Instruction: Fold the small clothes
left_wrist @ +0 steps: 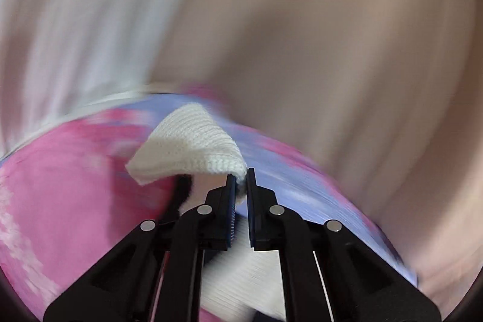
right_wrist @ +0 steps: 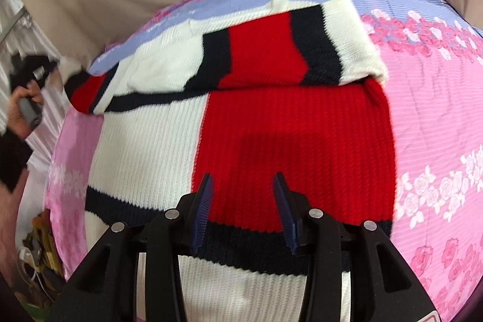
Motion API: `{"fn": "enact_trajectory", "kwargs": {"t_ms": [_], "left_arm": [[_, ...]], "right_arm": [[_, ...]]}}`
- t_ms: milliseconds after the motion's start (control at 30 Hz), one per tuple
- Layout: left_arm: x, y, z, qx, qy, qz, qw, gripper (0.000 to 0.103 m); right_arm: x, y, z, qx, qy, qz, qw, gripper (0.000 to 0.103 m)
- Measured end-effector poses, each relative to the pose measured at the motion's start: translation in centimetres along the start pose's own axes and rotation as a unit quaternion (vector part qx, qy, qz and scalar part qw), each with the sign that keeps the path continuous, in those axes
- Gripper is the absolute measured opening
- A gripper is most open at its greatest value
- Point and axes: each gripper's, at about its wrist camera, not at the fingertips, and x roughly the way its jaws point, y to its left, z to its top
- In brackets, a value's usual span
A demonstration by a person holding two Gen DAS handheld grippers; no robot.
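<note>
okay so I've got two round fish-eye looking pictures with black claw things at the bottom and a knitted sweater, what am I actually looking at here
No robot here: a person holds a two-finger gripper in each hand, each with a camera looking along its fingers. The blurry picture is from the left gripper, shut on a white knitted edge of the sweater. The sharp picture is from the right gripper, open and empty above the red, white and navy sweater, which lies partly folded on a pink and blue flowered bedsheet. At its left edge you see the person's hand holding the other gripper.
</note>
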Motion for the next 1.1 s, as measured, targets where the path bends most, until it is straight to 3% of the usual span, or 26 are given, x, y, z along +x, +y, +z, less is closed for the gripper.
{"fn": "enact_trajectory", "kwargs": {"t_ms": [100, 200, 233, 267, 333, 400, 533, 633, 867, 933, 967, 1000, 1033, 1100], "left_arm": [[-1.9, -11.0, -6.2, 0.089, 0.042, -0.090, 0.9911, 0.007], [-0.4, -17.3, -14.9, 0.104, 0.136, -0.141, 0.9750, 0.013], [0.6, -18.2, -18.3, 0.094, 0.175, -0.145, 0.9692, 0.022], [1.5, -18.4, -21.0, 0.081, 0.207, -0.139, 0.9650, 0.042], [2.6, -17.2, -25.7, 0.036, 0.255, -0.117, 0.9592, 0.046], [2.4, -15.2, -27.3, -0.001, 0.269, -0.103, 0.9576, 0.049], [1.4, -9.1, -25.1, -0.091, 0.225, -0.046, 0.9689, 0.058], [1.9, -5.3, -21.4, -0.142, 0.193, -0.019, 0.9706, 0.063], [3.9, 2.2, -16.7, -0.252, 0.164, 0.003, 0.9537, 0.061], [4.3, 3.2, -16.4, -0.271, 0.168, -0.005, 0.9479, 0.052], [4.7, 3.3, -16.3, -0.274, 0.172, -0.011, 0.9460, 0.037], [5.0, 3.3, -16.3, -0.270, 0.177, -0.015, 0.9463, 0.013], [5.1, 2.8, -16.3, -0.264, 0.178, -0.016, 0.9479, 0.006], [3.7, 1.6, -15.7, -0.245, 0.145, -0.020, 0.9584, 0.007]], "right_arm": [[-1.1, -2.0, 0.6, 0.021, -0.018, 0.006, 1.000, 0.042], [-1.8, -4.3, 0.9, 0.034, -0.034, -0.002, 0.999, 0.046], [-1.9, -5.1, 1.0, 0.037, -0.036, -0.004, 0.999, 0.047], [-2.0, -6.1, 1.0, 0.040, -0.037, -0.008, 0.998, 0.048], [-2.1, -7.5, 1.2, 0.046, -0.039, -0.012, 0.998, 0.050], [-2.2, -8.7, 1.5, 0.050, -0.040, -0.005, 0.998, 0.054], [-1.4, -9.7, 3.5, 0.050, -0.048, 0.015, 0.997, 0.056], [0.5, -9.4, 6.4, 0.056, -0.042, 0.050, 0.996, 0.060], [7.7, -9.4, 12.3, 0.123, -0.017, 0.063, 0.990, 0.060], [8.8, -8.8, 12.8, 0.123, -0.013, 0.057, 0.991, 0.057], [9.1, -8.1, 13.2, 0.113, -0.019, 0.059, 0.992, 0.039], [9.3, -7.3, 13.5, 0.101, -0.020, 0.063, 0.993, 0.026], [9.5, -6.3, 14.0, 0.090, -0.014, 0.072, 0.993, 0.011], [7.6, -5.3, 15.1, 0.083, -0.053, 0.089, 0.991, 0.010]]}}
